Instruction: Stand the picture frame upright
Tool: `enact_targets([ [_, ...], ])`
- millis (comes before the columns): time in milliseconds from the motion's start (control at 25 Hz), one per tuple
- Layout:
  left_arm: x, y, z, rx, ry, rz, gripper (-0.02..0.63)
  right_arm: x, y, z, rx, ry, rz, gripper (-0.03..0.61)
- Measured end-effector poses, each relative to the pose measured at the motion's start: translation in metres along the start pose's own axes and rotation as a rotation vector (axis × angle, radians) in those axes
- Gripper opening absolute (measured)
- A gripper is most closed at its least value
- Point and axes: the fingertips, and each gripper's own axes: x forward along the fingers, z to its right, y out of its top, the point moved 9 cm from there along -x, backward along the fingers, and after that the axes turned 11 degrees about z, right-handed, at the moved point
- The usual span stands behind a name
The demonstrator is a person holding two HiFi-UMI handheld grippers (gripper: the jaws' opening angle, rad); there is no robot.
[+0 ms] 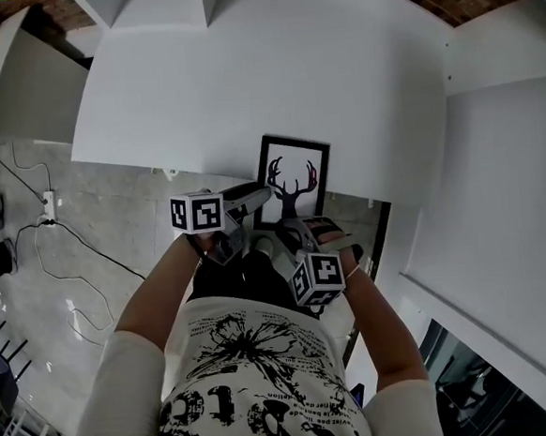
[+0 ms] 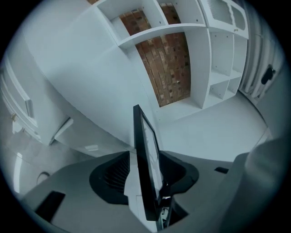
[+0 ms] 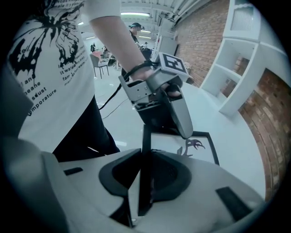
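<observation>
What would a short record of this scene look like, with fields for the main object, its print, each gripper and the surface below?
object: picture frame, black border
print: dark antlers on a white ground
left gripper: jaws apart, the frame's edge between them, not clamped
right gripper: closed on the frame's edge
surface: white surface
frame's tilt: face shows to the head view; how far it leans cannot be told
</observation>
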Motion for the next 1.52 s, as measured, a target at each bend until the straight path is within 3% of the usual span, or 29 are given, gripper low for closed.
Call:
enact_targets([
  [120, 0.007, -0.001, 0.0, -0.045, -0.054, -0.045, 0.161, -0.002, -0.001, -0.004, -0.021, 0.016, -0.002, 0.075],
  [240, 0.015, 0.005, -0.004, -0.057, -0.06, -0.075, 0.106, -0.001, -0.005, 0.0, -0.015, 0.011, 0.009, 0.075],
  [520, 0.016, -0.005, -0.005, -0.137, -0.038, -0.103, 0.091, -0.002, -0.013, -0.012, -0.037, -0.004, -0.012, 0.074],
  [680, 0.02, 0.01, -0.007, -0.156, 0.014, -0.122, 0.087, 0.003, -0.01, -0.002, -0.059, -0.097, -0.031, 0.085],
  [760, 0.021, 0.017, -0.008, -0.154, 0.02, -0.13, 0.087, 0.002, -0.009, 0.005, 0.014, -0.138, 0.01, 0.114],
  [840, 0.022, 0.018, -0.01, -0.154, 0.023, -0.136, 0.087, -0.005, -0.014, 0.013, 0.203, -0.17, 0.099, 0.159],
  [920, 0.022, 0.018, -0.011, -0.155, 0.023, -0.14, 0.087, -0.015, -0.029, 0.025, 0.522, -0.207, 0.234, 0.232],
  [1040, 0.022, 0.018, -0.011, -0.151, 0.019, -0.142, 0.087, -0.037, -0.064, 0.046, 1.066, -0.278, 0.418, 0.231],
  [1200, 0.022, 0.019, -0.01, -0.146, 0.013, -0.151, 0.087, -0.058, -0.112, 0.064, 1.539, -0.409, 0.599, 0.222],
  [1280, 0.022, 0.02, -0.011, -0.144, 0.008, -0.157, 0.087, -0.056, -0.131, 0.068, 1.726, -0.359, 0.672, 0.222],
  [1360, 0.023, 0.019, -0.013, -0.142, 0.005, -0.164, 0.087, -0.046, -0.145, 0.066, 1.845, -0.248, 0.715, 0.222],
  [1520, 0.025, 0.02, -0.013, -0.13, 0.008, -0.181, 0.087, -0.027, -0.153, 0.067, 1.893, -0.073, 0.745, 0.222],
])
